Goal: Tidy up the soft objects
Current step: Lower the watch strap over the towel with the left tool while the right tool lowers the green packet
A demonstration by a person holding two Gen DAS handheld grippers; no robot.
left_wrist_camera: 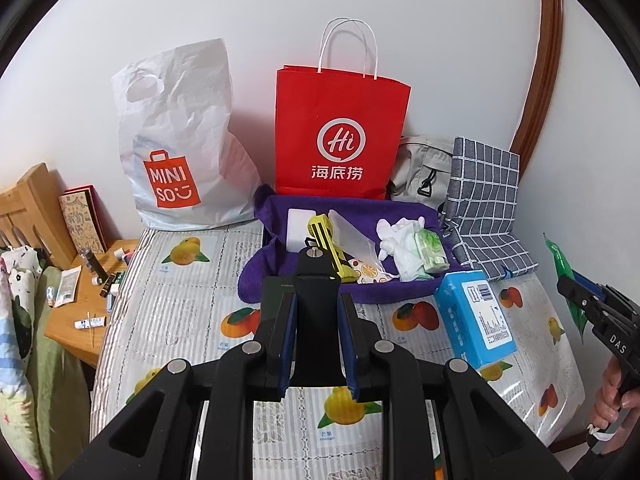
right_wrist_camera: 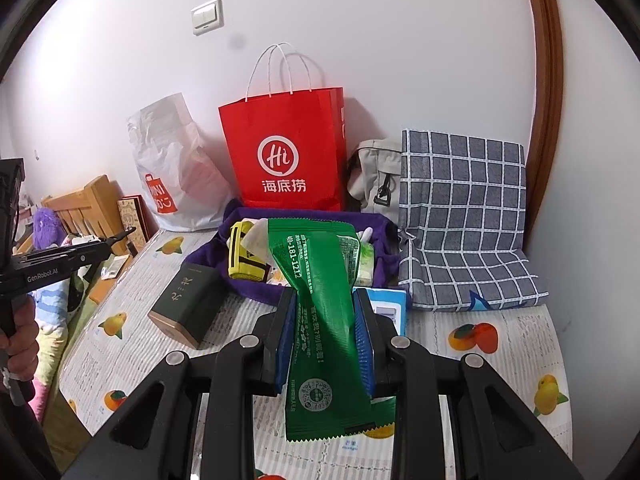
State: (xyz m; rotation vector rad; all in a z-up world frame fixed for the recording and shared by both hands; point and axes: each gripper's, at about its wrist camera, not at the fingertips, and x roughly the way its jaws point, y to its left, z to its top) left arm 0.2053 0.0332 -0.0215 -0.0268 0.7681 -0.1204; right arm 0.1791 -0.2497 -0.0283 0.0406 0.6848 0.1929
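My right gripper (right_wrist_camera: 325, 300) is shut on a green foil packet (right_wrist_camera: 320, 320) and holds it above the table, in front of a purple cloth (right_wrist_camera: 256, 288). The packet's tip shows at the right edge of the left wrist view (left_wrist_camera: 560, 264). The purple cloth (left_wrist_camera: 288, 280) holds a yellow-black item (left_wrist_camera: 326, 240), white crumpled tissue (left_wrist_camera: 400, 248), a green tissue pack (left_wrist_camera: 432, 252) and a white card (left_wrist_camera: 300, 228). My left gripper (left_wrist_camera: 316, 300) hovers over the cloth's near edge with a black object (left_wrist_camera: 314, 276) between its fingers.
A red paper bag (left_wrist_camera: 340, 136), a white Miniso bag (left_wrist_camera: 180, 148), a grey bag (left_wrist_camera: 424, 168) and a checked cloth (left_wrist_camera: 484, 208) stand along the wall. A blue tissue pack (left_wrist_camera: 472, 316) and a dark green box (right_wrist_camera: 188, 304) lie on the fruit-print tablecloth (left_wrist_camera: 180, 320). A wooden bedside stand (left_wrist_camera: 80, 308) is left.
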